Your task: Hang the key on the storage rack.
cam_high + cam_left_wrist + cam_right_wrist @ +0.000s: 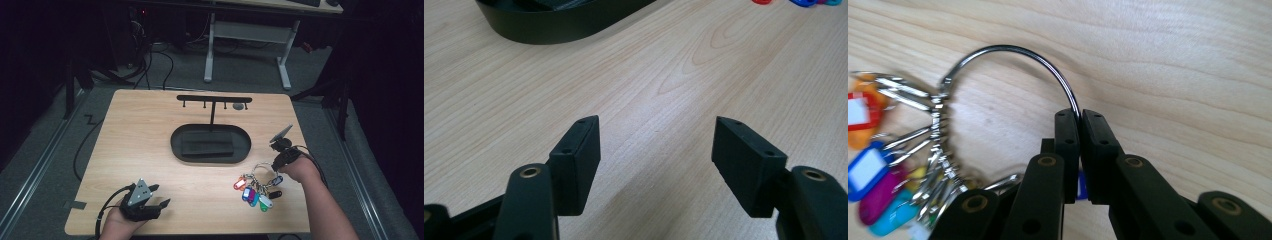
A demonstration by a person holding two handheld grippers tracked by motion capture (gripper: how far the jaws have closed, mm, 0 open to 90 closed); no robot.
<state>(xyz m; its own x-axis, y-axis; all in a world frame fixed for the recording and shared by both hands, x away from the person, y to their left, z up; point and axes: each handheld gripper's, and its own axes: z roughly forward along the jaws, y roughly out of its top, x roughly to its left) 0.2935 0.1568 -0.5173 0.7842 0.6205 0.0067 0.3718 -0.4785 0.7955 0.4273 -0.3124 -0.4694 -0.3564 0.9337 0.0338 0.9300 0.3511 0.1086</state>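
Observation:
A big metal key ring with several coloured key tags lies on the wooden table at the front right. In the right gripper view the ring arcs up from my right gripper, whose jaws are shut on its wire, with the tags fanned out to the left. The high view shows that gripper at the ring's right side. My left gripper rests near the table's front left edge. Its jaws stand wide open over bare wood with nothing between them.
A black oval tray sits mid-table with a dark block in it, and a post rises from it to a T-shaped hook bar. The tray's wall lies ahead of the left gripper. Desk legs and cables stand beyond the table.

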